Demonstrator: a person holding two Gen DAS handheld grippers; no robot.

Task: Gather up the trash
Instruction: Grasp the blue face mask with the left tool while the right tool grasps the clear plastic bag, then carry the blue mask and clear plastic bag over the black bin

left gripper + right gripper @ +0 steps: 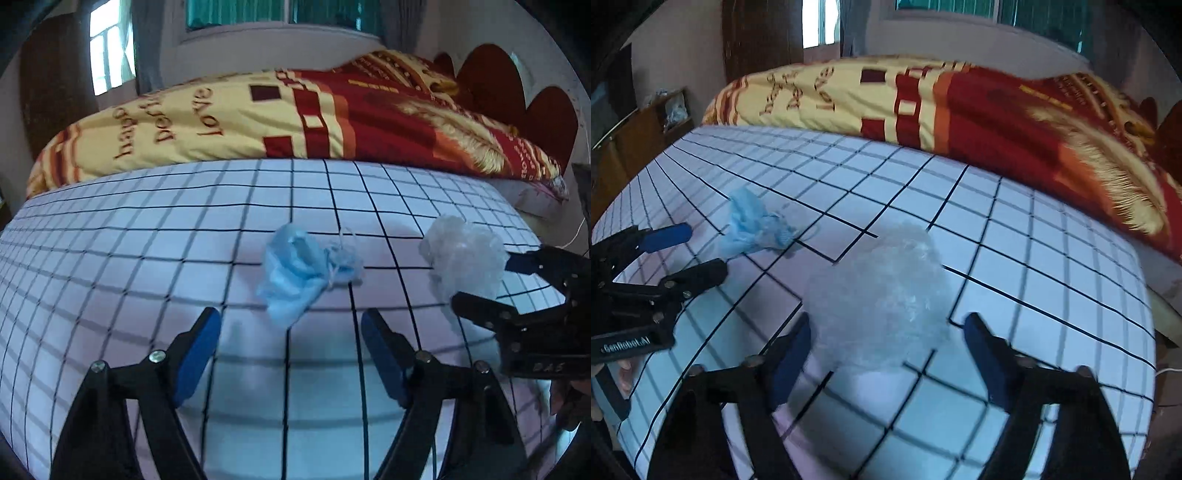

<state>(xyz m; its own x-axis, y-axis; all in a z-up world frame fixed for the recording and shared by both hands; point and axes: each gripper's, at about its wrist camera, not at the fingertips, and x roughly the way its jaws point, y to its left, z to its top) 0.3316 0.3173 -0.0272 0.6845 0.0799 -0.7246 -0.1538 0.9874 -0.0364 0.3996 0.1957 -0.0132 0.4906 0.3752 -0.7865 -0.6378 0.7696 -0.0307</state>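
Blue crumpled face mask (299, 269) and clear crumpled plastic wrap (882, 295) both lie uncollected on the grid-patterned bed sheet (129, 258). Left tool (291, 354) spread, short of the mask; right tool (886, 358) spread around the wrap, pads not pressing. Collection appears unstarted.

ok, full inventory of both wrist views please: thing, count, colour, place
face mask: 1, light blue, crumpled, on the checked sheet ahead of the left tongs
plastic bag: 1, clear whitish, crumpled, on the sheet between the open fingers of the right tongs, not pinched
sheet: 1, white with black grid, covering the bed
quilt: 1, yellow and red with lettering, bunched along the far side of the bed
headboard: 1, dark red, scalloped, far right
windows: 2, bright, back wall
cabinet: 1, brown wood, far left
left tongs: 1, black with blue pads, open
right tongs: 1, black with blue pads, open
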